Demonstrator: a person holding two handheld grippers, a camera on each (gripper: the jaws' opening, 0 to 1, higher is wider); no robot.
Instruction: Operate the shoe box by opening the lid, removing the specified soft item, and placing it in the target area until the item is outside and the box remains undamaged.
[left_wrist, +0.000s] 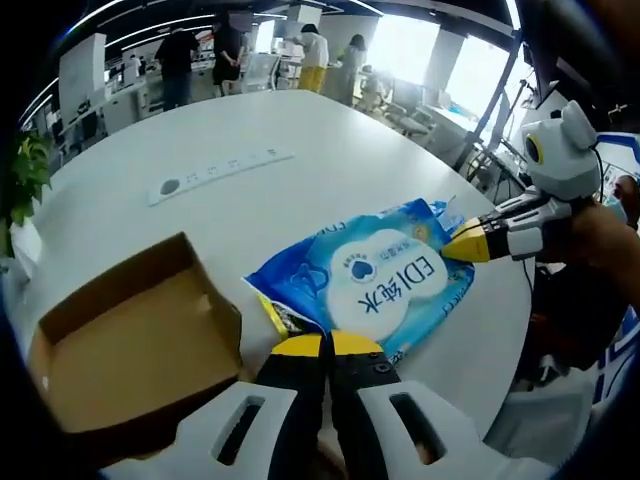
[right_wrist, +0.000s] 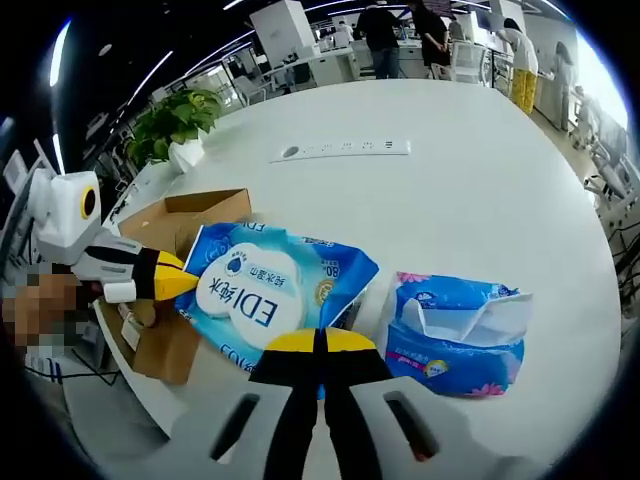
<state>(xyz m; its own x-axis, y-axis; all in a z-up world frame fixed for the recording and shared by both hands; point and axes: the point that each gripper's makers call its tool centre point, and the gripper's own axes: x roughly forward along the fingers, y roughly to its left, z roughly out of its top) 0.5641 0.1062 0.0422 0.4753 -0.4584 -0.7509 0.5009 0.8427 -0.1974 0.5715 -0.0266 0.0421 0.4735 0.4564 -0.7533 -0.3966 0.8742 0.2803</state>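
While I hold both ends: the wet-wipe pack (left_wrist: 370, 280) hangs between my two grippers, just above the desk (left_wrist: 300, 150) near its front edge.
My left gripper (left_wrist: 327, 345): yellow-tipped jaws pressed together on the pack's near edge, in the left gripper view.
My right gripper (right_wrist: 318, 341): jaws likewise clamped on the pack's opposite edge; it shows from the side at (left_wrist: 468, 243).
Pack's look: soft blue plastic pouch, crinkled, with a white oval flap on top and yellow trim at one corner.
Writing: "EDI" and Chinese characters in blue on the white flap; "80" printed near the pack's end in the right gripper view; smaller print too small to read.
Shoe box (left_wrist: 130, 345): brown cardboard, open, beside the pack at the desk's front edge.
Second pack (right_wrist: 458, 335): blue tissue packet, torn open, lying on the desk just beside the wipes.
Power strip (left_wrist: 218, 173): white, farther toward the desk's middle.
Potted plant (right_wrist: 170, 120): green, at the desk's far edge.
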